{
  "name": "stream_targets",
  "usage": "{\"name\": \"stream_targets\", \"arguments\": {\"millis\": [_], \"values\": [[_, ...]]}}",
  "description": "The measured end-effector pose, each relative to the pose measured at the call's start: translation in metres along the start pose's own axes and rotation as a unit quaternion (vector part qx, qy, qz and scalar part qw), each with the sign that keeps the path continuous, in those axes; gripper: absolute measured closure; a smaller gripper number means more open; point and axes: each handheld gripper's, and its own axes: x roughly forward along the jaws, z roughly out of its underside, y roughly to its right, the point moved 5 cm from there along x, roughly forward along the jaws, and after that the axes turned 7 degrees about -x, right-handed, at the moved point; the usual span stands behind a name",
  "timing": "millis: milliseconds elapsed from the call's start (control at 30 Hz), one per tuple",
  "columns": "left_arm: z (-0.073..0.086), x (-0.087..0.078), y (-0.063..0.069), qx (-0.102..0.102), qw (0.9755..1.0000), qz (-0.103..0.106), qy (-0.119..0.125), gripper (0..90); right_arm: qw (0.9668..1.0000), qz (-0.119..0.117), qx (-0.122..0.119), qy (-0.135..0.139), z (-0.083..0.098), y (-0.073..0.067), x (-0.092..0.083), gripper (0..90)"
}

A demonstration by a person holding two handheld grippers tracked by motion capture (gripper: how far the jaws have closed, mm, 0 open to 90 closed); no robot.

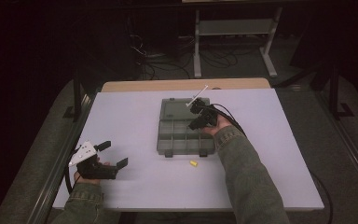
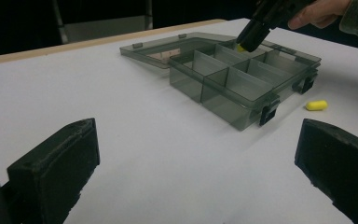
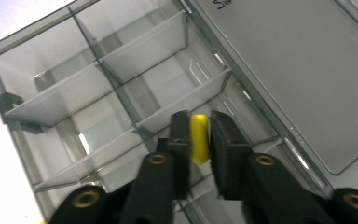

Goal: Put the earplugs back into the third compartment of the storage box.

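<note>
Cut-off black lettering, maybe "S", on the organizer box's open lid (image 3: 298, 70), otherwise unreadable

The left gripper (image 1: 113, 154) is held low, well apart from the box (image 1: 167, 140) on its left, with its jaws spread wide and nothing between them. The right gripper (image 1: 196, 113) is reached over the box's far right corner on an outstretched sleeved forearm, tips angled down, its jaws narrowly parted around an earplug (image 3: 199, 138).

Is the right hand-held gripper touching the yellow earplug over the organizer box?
Touching. In the right gripper view, the right hand-held gripper has the yellow earplug between both pads with no visible gap, above a compartment of the organizer box.
</note>
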Motion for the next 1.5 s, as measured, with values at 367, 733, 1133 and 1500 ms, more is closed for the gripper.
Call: {"name": "stream_targets", "arguments": {"millis": [367, 733, 1133, 1500], "values": [[0.0, 0.0, 0.0, 0.002, 1.0, -0.002, 0.0, 0.0, 0.9994, 0.028, 0.011, 0.016, 0.0, -0.012, -0.029, 19.6], [0.0, 0.0, 0.0, 0.002, 1.0, -0.006, -0.001, 0.0, 0.9958, 0.037, 0.009, 0.083, 0.012, -0.036, -0.068, 0.0], [0.0, 0.0, 0.0, 0.003, 1.0, -0.006, -0.002, 0.0, 0.9938, 0.016, -0.015, 0.109, 0.037, -0.074, -0.066, 0.0], [0.0, -0.001, 0.0, 0.004, 1.0, -0.006, -0.002, 0.0, 0.9948, -0.006, -0.028, 0.097, 0.054, -0.098, -0.046, 0.0]]}}
